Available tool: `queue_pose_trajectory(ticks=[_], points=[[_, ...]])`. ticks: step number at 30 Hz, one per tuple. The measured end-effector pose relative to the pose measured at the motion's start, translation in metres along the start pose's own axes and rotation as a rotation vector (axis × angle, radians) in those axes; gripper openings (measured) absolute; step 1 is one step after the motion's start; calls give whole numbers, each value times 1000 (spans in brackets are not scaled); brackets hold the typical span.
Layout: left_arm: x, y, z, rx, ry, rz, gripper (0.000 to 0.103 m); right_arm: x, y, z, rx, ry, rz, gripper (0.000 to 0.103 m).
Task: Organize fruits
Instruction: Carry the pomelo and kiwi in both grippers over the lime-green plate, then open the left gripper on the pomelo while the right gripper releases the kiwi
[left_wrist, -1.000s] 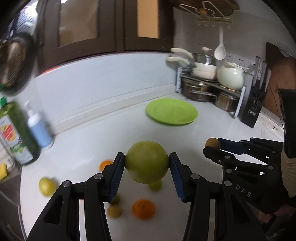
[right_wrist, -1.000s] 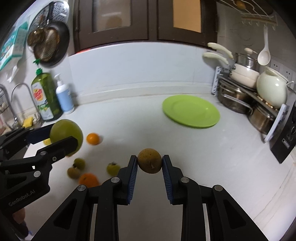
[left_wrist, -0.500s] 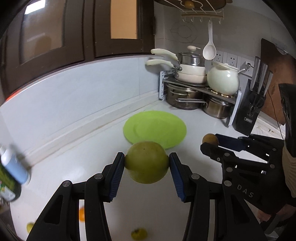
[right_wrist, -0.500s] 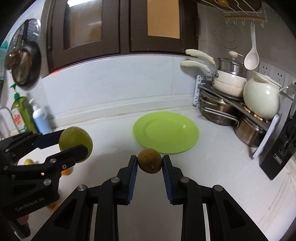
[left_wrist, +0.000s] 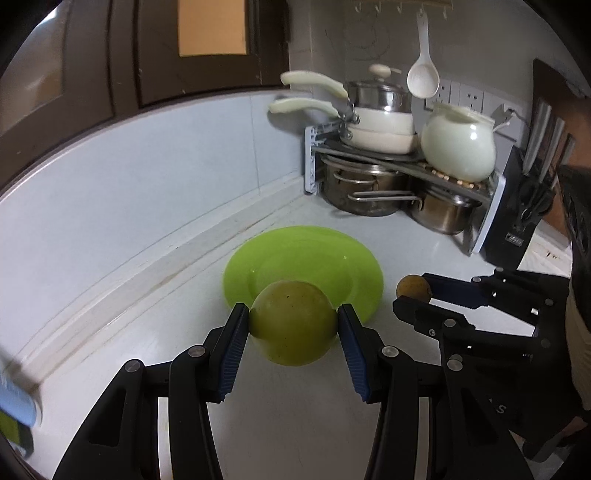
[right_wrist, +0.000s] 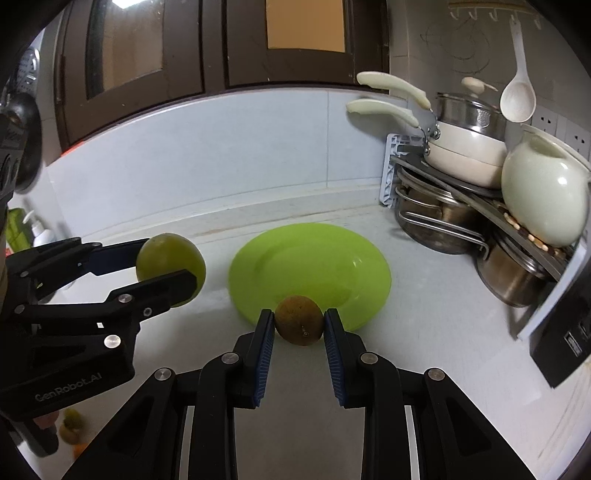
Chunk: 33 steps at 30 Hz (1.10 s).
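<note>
L: my left gripper (left_wrist: 293, 326) fingers (left_wrist: 231, 350) spread wide, pinching the green fruit (left_wrist: 293, 326) by its sides, above the table (left_wrist: 147, 314) just near of the plate (left_wrist: 303, 258) | R: my right gripper (right_wrist: 300, 325) fingers (right_wrist: 264, 350) narrow, pinching the brown fruit (right_wrist: 300, 325) over the plate's near rim | left fruit sits left of the plate in the right view

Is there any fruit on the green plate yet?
No, it is empty. The green plate shows only its bare shiny surface. The big green fruit and the small brown fruit sit between fingers in front of it.
</note>
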<state>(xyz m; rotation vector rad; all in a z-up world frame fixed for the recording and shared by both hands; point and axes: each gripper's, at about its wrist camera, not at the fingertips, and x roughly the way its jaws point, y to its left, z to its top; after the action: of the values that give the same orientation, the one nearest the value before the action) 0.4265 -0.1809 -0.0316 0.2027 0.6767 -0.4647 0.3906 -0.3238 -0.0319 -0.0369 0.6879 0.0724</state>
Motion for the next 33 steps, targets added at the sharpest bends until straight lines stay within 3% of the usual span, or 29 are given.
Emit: queue_pose_trajectory(ticks=[18, 33], points=[[113, 28, 13, -14, 183, -48, 49, 98, -26, 21, 2, 133, 9, 28], [148, 27, 11, -5, 247, -55, 49, 125, -34, 17, 23, 176, 4, 29]])
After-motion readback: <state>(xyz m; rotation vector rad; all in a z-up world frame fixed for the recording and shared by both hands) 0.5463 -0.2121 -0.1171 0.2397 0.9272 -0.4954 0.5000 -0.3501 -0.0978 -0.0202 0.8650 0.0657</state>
